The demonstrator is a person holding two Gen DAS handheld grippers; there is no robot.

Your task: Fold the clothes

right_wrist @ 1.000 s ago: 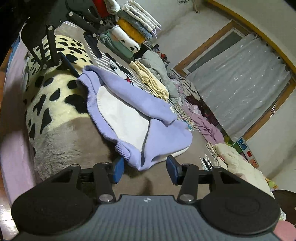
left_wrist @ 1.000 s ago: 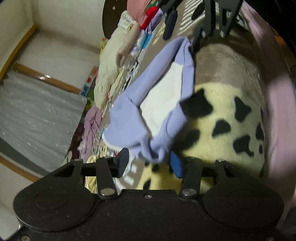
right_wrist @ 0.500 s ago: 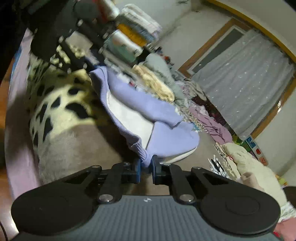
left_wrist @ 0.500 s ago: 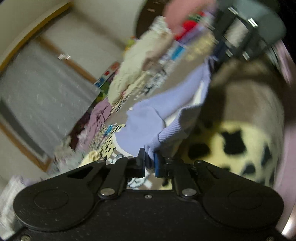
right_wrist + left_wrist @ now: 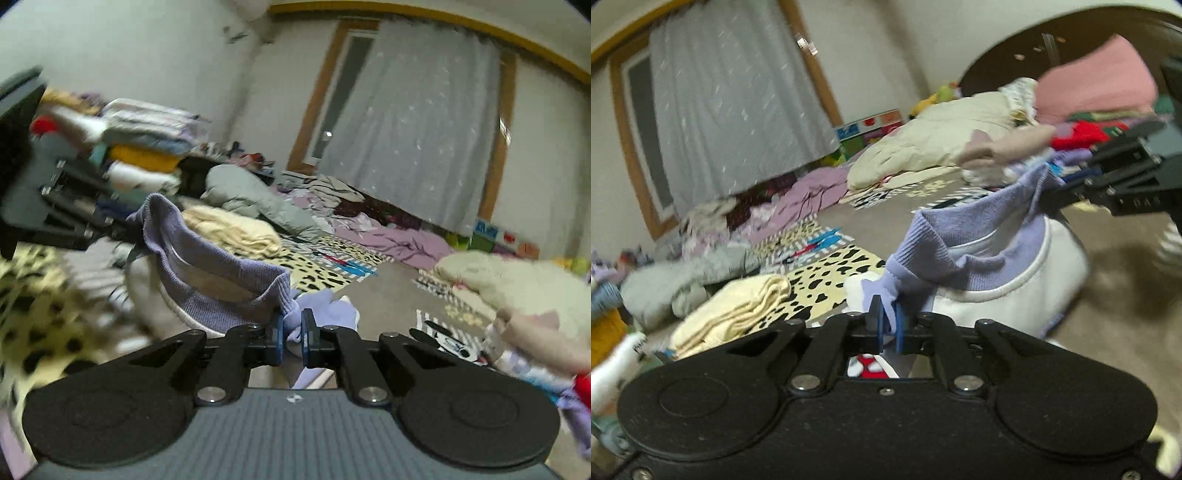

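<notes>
A: left gripper [image 5: 887, 320] state?
B: jaws pinched nearly closed on a ribbed corner of the lavender knit sweater with white lining [image 5: 979, 236], lower centre of frame

A: right gripper [image 5: 291, 332]?
B: same, clamped tight on the opposite ribbed corner [image 5: 221, 280], bottom centre; the hem hangs stretched between the two tools, above the cream blanket with black spots [image 5: 33, 317] at lower left

A: background?
B: grey curtain [image 5: 417, 140] upper right, folded pile [image 5: 144, 147] upper left, blurred
</notes>
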